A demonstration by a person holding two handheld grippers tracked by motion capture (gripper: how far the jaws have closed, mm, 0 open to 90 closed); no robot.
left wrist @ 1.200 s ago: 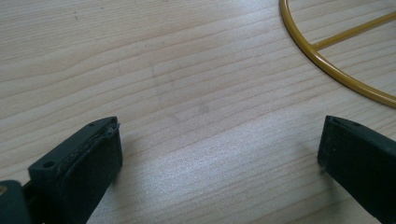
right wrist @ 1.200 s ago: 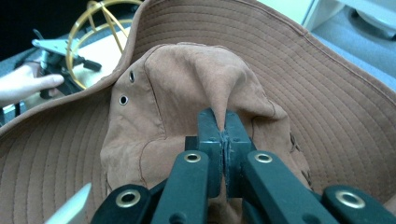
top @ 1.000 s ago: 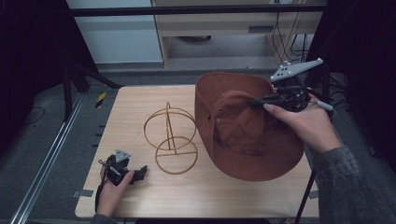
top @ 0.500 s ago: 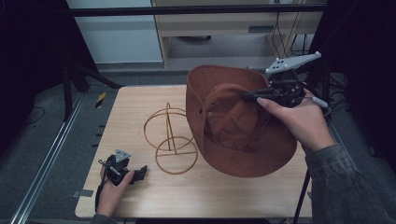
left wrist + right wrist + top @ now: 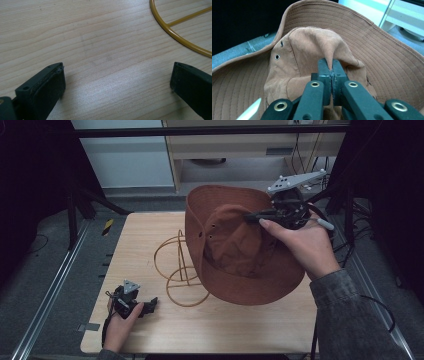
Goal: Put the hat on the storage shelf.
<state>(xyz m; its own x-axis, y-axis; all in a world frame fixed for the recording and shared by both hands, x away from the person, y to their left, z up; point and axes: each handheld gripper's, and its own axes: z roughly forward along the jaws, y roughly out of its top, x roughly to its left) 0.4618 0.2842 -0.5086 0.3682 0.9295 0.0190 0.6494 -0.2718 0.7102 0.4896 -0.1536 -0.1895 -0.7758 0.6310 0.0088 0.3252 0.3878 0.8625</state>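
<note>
Hat pinched at the crown and tilted up over the right half of the table.

From above, the right gripper is clamped on a fold of the brown crown, the hat's far brim raised and its near brim low by the table, leaning against the wire stand at the table's middle. The right gripper view has the two jaws pressed together on the cloth, with two small eyelets to their left on the crown's side. The left gripper rests on the wood at the near left corner, held in a hand; its jaws stand wide apart with nothing between them, the stand's yellow base ring just beyond at the right.
</note>
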